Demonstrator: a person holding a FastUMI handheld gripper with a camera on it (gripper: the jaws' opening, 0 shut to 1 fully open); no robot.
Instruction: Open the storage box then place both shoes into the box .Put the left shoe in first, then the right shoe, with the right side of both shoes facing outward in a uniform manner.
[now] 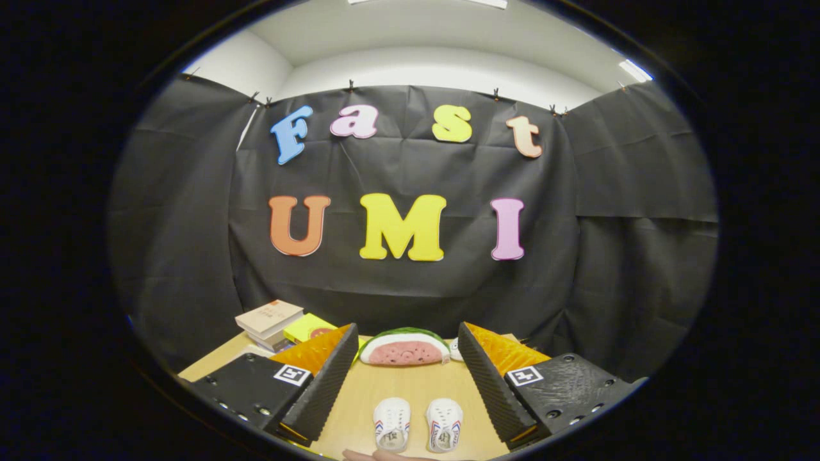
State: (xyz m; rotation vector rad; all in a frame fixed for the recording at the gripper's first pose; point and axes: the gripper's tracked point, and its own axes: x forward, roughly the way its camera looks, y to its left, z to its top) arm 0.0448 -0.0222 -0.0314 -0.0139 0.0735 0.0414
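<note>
The desk (pixel 410 390) stretches ahead of the hand-held gripper (pixel 400 384), whose fingers stand spread wide with nothing between them but bare wood. Beyond the fingers lies a watermelon-slice plush (pixel 405 347); beyond the left finger sits a stack of books (pixel 272 322). Between the fingers, close in, two small white shoes (pixel 418 424) stand side by side, toes pointing away, not quite touching. They look light and soft-walled, likely to squash under a hard pinch; the firmer heel collar or sole edge seems the best hold. A fingertip (pixel 375 455) shows just behind them
</note>
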